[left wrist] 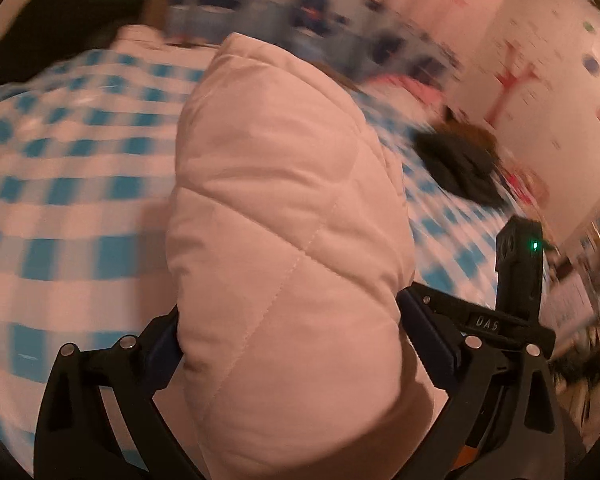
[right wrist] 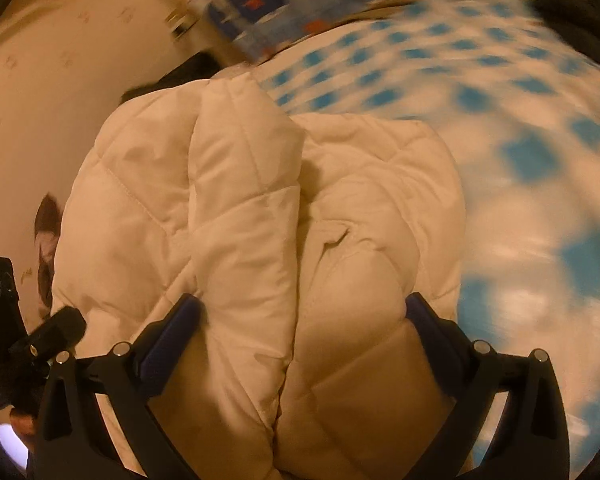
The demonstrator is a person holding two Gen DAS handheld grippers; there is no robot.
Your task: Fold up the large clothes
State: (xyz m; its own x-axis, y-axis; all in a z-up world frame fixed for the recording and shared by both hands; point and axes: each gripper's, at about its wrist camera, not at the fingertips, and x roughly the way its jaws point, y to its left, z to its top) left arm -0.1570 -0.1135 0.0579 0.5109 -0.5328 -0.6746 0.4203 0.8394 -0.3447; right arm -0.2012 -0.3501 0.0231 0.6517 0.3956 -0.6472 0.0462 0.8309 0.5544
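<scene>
A pale pink-white quilted puffer jacket (left wrist: 284,208) is lifted over a bed with a blue-and-white checked sheet (left wrist: 80,184). My left gripper (left wrist: 292,340) is shut on a thick fold of the jacket that bulges up between its fingers. In the right wrist view the jacket (right wrist: 252,208) shows folded, with two padded sections side by side. My right gripper (right wrist: 300,320) is shut on its near bulk, above the checked sheet (right wrist: 520,128). The background is motion-blurred in both views.
A blue patterned pillow (left wrist: 308,16) lies at the bed's head, also in the right wrist view (right wrist: 276,8). Dark garments lie on the sheet at left (left wrist: 56,24) and right (left wrist: 460,168). A white decorated wall (left wrist: 540,80) stands to the right.
</scene>
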